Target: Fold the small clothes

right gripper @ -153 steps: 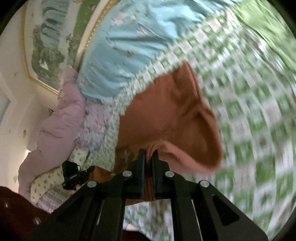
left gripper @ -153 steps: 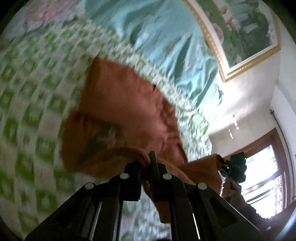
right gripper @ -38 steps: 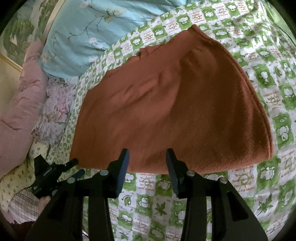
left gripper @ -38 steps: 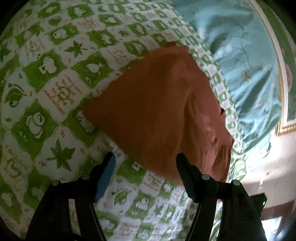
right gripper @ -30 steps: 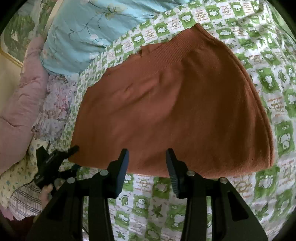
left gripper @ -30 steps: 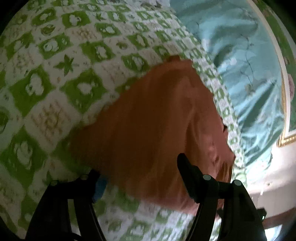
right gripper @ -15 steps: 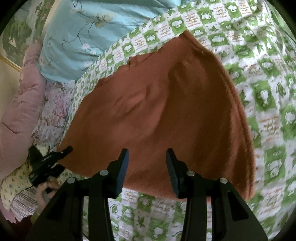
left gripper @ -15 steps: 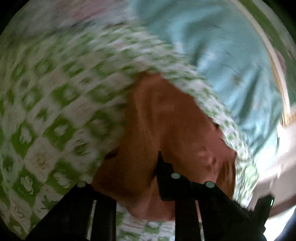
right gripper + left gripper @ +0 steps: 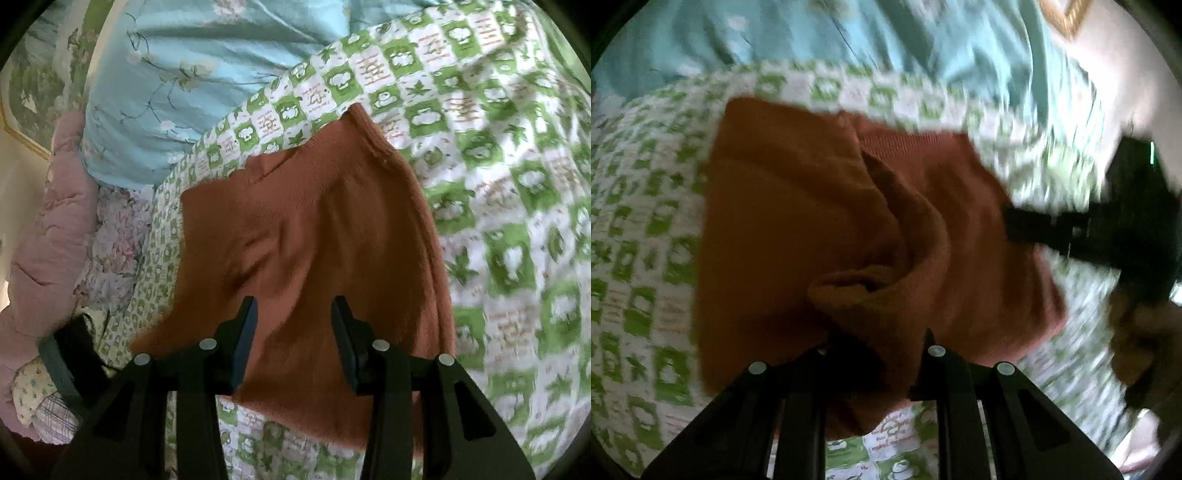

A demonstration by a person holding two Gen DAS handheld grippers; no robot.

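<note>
- Left wrist view: the left gripper, open over the rust-brown garment a second ago, now has its jaws closed on a bunched edge and lifts it off the green-checked bed. A new fold seems begun.
- Right wrist view: the right gripper stays open, jaws apart above the garment's near edge, holding nothing.

Garment spread on the bedspread, waistband end toward the pillow behind it. Quilted blanket left of the pillow in the right wrist view. Right gripper over the garment's near edge, fingers apart. Left gripper at the near edge too, a raised fold of the garment bunched between its fingers. Right gripper at the garment's right side in the left wrist view.
</note>
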